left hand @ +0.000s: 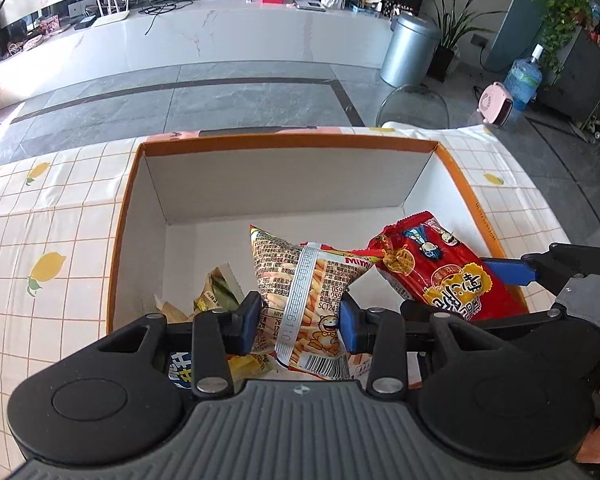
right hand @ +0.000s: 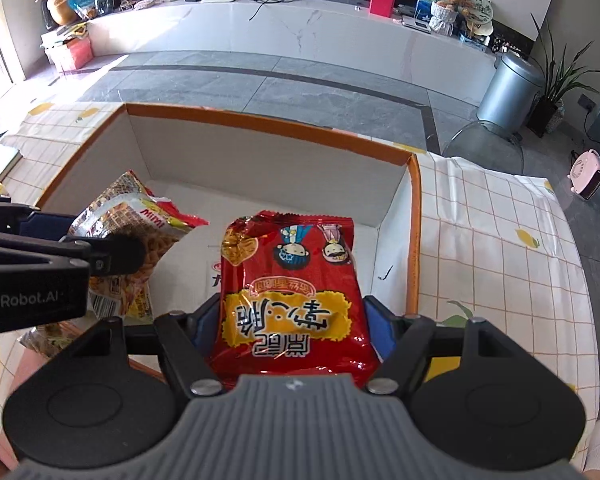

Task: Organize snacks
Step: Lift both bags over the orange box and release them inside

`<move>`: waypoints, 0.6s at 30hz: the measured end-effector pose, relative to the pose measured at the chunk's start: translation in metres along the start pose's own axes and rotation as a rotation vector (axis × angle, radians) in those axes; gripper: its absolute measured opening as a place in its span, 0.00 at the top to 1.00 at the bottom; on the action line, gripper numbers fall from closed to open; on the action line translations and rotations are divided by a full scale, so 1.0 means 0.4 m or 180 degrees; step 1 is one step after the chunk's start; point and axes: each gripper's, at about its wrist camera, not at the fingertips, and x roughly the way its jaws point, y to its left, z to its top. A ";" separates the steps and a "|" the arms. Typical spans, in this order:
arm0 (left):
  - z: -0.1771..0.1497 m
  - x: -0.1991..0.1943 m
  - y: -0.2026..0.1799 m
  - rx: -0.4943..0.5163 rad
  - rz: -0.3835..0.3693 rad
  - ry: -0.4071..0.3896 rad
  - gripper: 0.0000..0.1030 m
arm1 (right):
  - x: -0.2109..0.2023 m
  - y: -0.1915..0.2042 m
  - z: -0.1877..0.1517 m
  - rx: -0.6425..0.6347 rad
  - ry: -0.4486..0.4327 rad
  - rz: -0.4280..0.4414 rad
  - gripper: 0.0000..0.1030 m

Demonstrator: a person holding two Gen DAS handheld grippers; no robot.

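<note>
Below both hand-held grippers, an orange-rimmed box waiting: left hand-held gripper clamping Mimi fries packet, right hand-held gripper clamping red snack bag, poised for dropping in.

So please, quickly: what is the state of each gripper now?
Left gripper: closed on the fries snack bag, above the box.
Right gripper: closed on the red snack bag.

Black linkage arms, silver pivot screws, blue-padded jaws, ribbed grey housing (white "Robot.AI" lettering).
</note>
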 end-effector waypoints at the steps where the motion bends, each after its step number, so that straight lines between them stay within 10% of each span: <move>1: 0.000 0.011 0.000 0.0008 0.0022 0.0048 0.56 | 0.014 -0.001 0.000 -0.0011 0.0037 0.0005 0.32; 18: 0.003 0.116 0.006 0.0078 0.0134 0.0445 0.56 | 0.118 0.046 0.002 -0.0389 0.0291 -0.0215 0.32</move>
